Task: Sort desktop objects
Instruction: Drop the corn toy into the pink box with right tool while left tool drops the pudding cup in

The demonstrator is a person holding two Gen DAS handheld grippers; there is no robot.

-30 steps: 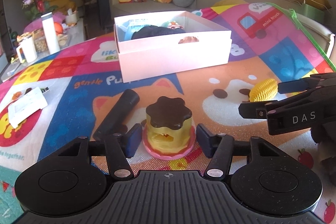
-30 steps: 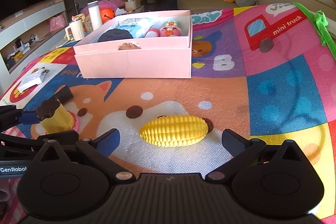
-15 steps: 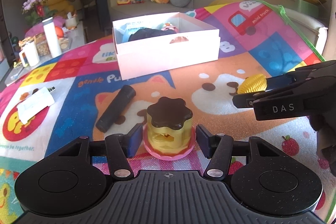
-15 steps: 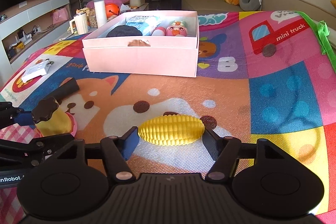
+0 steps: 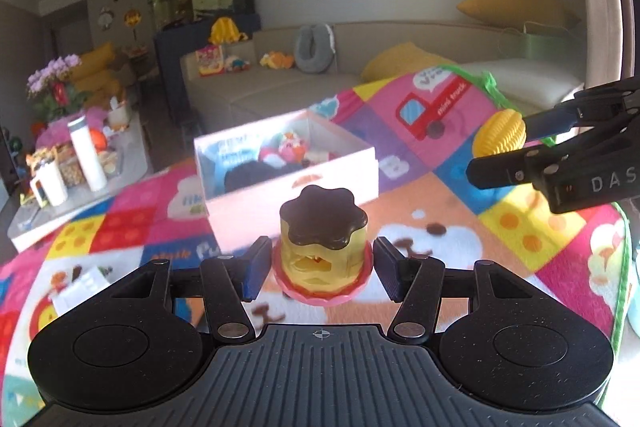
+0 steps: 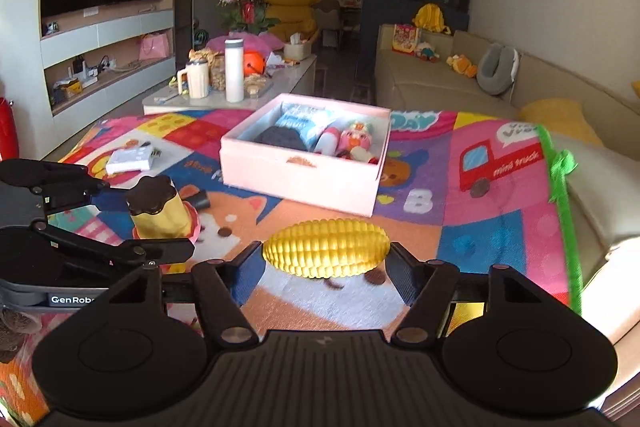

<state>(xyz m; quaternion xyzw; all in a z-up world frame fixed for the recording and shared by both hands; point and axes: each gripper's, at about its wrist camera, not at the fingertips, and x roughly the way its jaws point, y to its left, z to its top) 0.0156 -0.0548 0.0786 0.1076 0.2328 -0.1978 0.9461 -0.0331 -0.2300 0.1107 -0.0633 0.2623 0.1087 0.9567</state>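
My left gripper (image 5: 318, 269) is shut on a toy pudding (image 5: 322, 251), yellow with a dark brown top and a pink base, and holds it above the mat. It also shows in the right wrist view (image 6: 158, 213). My right gripper (image 6: 326, 269) is shut on a yellow toy corn cob (image 6: 326, 247), also lifted; the corn shows at the right of the left wrist view (image 5: 500, 137). The pink open box (image 6: 304, 183) with several toys and a dark item inside stands ahead on the colourful play mat (image 6: 480, 227).
A black cylinder (image 6: 198, 199) lies on the mat behind the pudding. A white card (image 6: 130, 159) lies at the mat's left. A low table (image 6: 228, 95) with bottles and cups stands beyond the mat; a sofa (image 6: 440, 87) runs along the right.
Both grippers have closed on their objects and lifted them off the mat. The views have risen and tilted up, with the box now farther below and ahead.
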